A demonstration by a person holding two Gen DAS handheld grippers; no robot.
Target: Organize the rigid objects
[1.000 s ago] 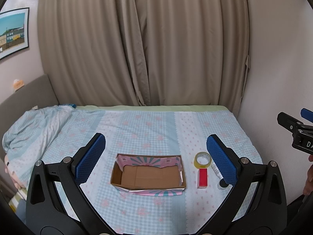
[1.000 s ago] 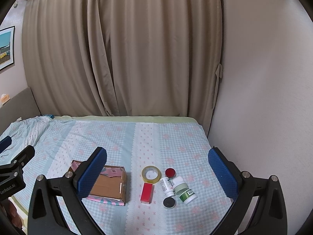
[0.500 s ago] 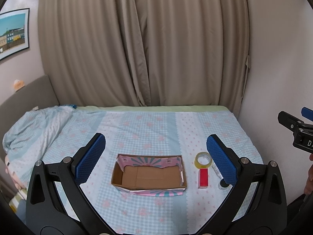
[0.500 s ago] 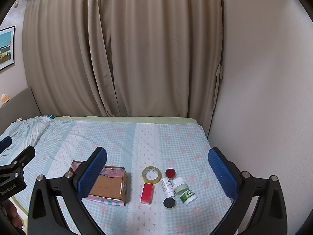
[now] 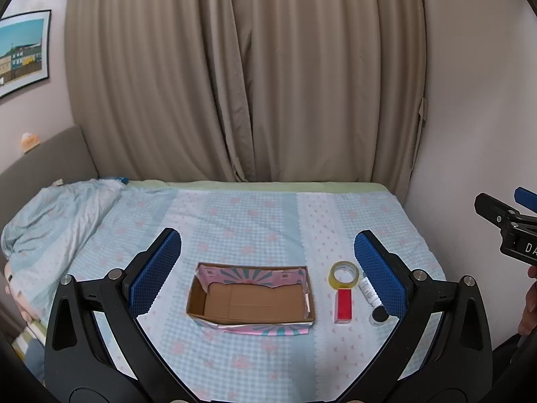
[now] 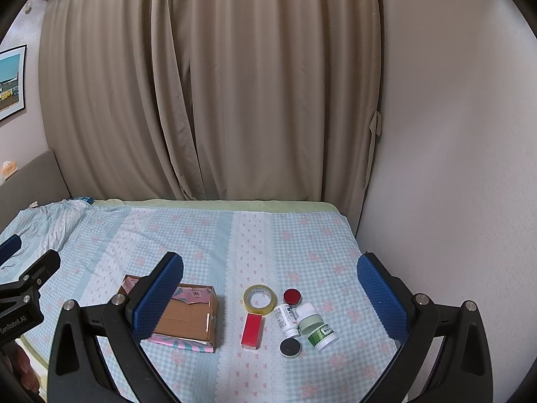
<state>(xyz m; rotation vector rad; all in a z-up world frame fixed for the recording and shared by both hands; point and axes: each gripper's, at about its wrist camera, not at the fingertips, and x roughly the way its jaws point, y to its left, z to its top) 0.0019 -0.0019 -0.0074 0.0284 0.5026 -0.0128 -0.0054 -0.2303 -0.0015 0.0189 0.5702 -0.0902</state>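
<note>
Nothing had been sorted: cardboard box [image 5: 251,302] sat empty, six items incl. tape roll [image 6: 260,298], red block [image 6: 251,331] beside it on bed [image 6: 302,235]; left gripper [image 5: 268,268], right gripper [image 6: 268,295] wide open, empty

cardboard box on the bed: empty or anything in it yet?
Empty. The left wrist view looks down into the open cardboard box and shows only its bare brown floor.

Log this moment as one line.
left gripper open | right gripper open | cardboard box empty | tape roll, red box outside
</note>
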